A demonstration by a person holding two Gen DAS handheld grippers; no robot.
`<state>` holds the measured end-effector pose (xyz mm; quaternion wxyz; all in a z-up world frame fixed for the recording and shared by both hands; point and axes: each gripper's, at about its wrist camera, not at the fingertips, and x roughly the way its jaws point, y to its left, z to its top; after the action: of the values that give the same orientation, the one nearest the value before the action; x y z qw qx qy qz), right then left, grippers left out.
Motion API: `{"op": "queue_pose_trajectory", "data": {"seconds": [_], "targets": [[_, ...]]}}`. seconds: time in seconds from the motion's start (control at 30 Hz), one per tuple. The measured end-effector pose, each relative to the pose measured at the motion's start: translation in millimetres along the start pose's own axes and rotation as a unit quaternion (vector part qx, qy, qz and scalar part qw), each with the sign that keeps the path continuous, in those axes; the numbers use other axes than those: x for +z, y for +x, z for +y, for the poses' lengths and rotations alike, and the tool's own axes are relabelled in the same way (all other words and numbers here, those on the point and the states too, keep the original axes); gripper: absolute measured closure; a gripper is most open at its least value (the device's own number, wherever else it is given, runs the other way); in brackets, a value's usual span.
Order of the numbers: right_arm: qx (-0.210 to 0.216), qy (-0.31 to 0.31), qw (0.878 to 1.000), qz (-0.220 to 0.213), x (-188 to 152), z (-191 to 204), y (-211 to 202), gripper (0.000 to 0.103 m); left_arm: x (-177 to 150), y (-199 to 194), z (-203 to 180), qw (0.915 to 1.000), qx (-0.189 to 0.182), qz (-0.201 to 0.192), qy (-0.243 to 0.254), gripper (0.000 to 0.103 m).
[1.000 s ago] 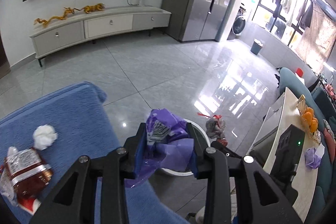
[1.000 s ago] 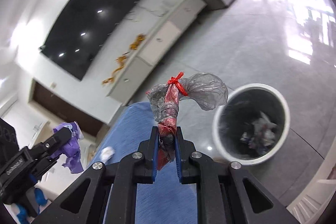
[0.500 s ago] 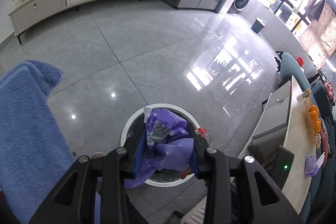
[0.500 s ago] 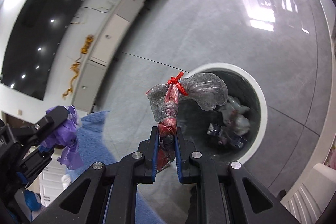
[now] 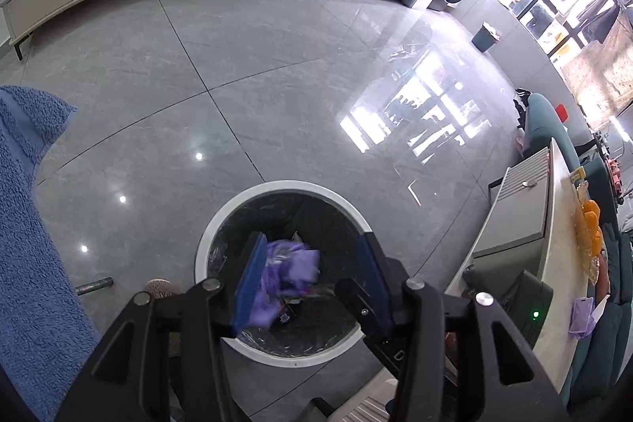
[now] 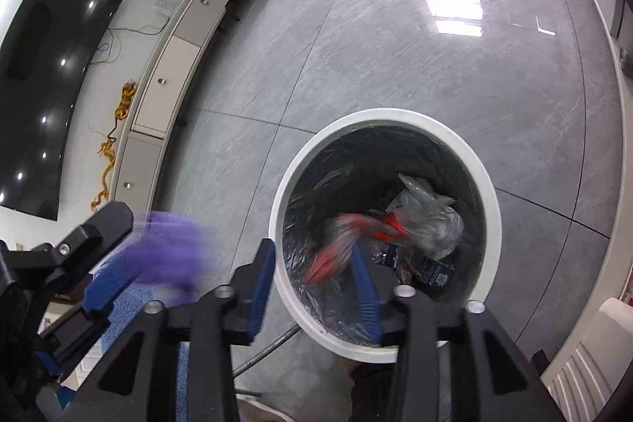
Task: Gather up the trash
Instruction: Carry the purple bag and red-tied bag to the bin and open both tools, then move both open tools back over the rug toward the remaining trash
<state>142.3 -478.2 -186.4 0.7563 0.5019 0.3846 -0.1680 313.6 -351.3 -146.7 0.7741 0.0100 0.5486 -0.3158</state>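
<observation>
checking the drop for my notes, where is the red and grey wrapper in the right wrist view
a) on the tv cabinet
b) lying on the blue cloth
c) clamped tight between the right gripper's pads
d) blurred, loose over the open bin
d: the red and grey wrapper is a motion-blurred streak over the mouth of the white bin, while the right gripper has its jaws opening and its pads stand clear of it.

The floor (image 5: pixel 277 74) is glossy grey stone-look tile. The bin (image 6: pixel 490 184) has a smooth white plastic rim and crinkly black liner. The blue cloth (image 5: pixel 23 224) looks rough, towel-like.
</observation>
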Motion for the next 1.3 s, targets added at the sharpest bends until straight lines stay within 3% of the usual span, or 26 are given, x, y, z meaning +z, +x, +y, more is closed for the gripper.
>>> {"op": "queue_pose_trajectory", "data": {"seconds": [0.33,0.77,1.1,1.3], "targets": [[0.001,-0.001,1.000,-0.030,-1.5,7.6,-22.0,0.059,-1.8,-27.9,-6.3,0.9997,-0.005,-0.022,-0.001,0.053],[0.058,-0.057,0.995,-0.065,-29.8,61.8,-87.2,0.057,-34.8,-144.4,-0.1,0.9941,0.002,-0.106,-0.020,0.053],[0.102,-0.147,0.980,-0.083,-77.5,117.9,-141.6,0.056,-90.8,-270.1,23.9,0.9747,0.045,-0.218,-0.026,0.053],[0.121,-0.190,0.970,-0.089,-108.9,143.6,-166.8,0.055,-132.0,-325.9,58.3,0.9631,0.070,-0.255,-0.049,0.053]]}}
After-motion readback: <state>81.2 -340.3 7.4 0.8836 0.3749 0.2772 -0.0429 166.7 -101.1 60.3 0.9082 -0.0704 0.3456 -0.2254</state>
